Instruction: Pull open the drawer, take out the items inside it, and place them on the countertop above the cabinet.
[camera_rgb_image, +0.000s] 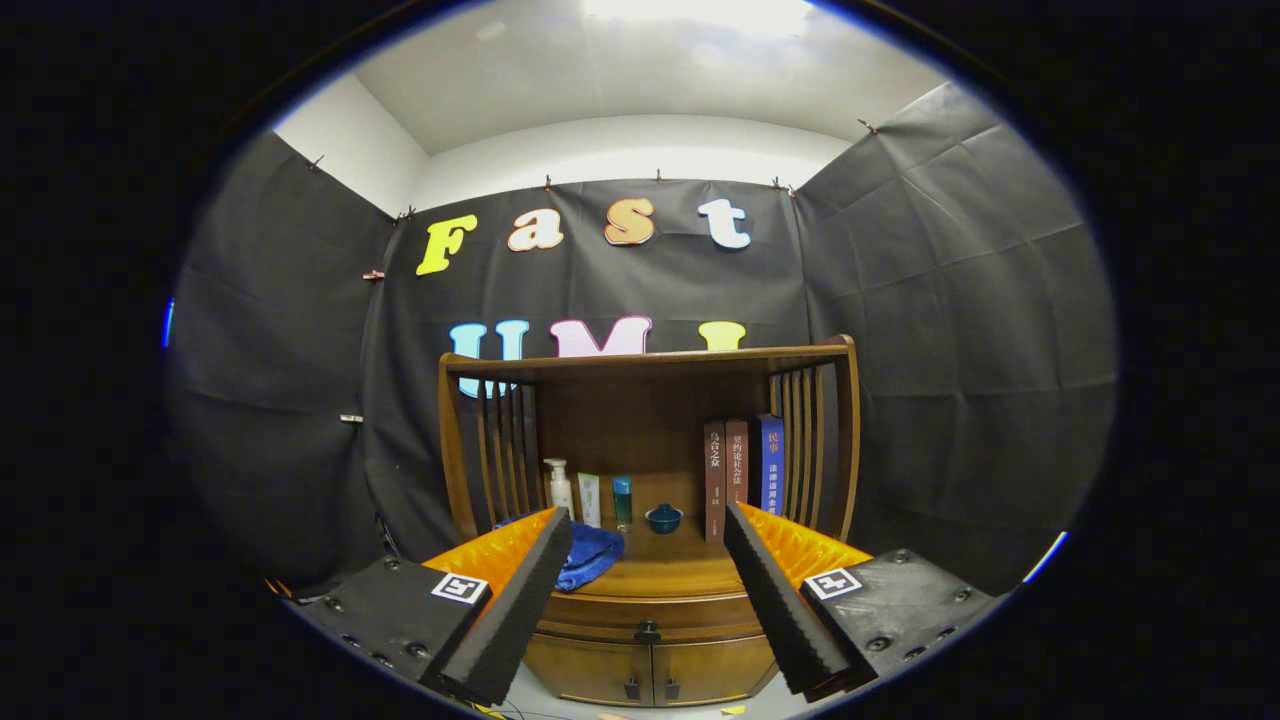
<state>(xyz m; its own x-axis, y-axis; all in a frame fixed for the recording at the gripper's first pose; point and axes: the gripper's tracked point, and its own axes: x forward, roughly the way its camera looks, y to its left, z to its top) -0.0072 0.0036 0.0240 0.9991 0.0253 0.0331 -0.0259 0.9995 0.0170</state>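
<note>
Wooden cabinet (650, 560) stands beyond the jaws, well apart from them, with a slatted hutch over its countertop (660, 572). The drawer (648, 617) sits just under that top, between the two fingers and lower, shut as far as I can judge, its dark knob (647, 632) centred; two small doors lie beneath. On the countertop, largest first: three books (740, 478) upright near the right finger, a blue cloth (590, 555) partly behind the left finger, bottles (590, 497) at the back, a small blue bowl (663, 518). The gripper (648, 530) is spread wide and holds nothing.

Risk, as I judge it: the knob is small, so the fingers could close off-centre and slip, or tug the whole cabinet. The crowded top leaves little room for setting things down. The drawer's contents are hidden, and its seam is hard to make out.
</note>
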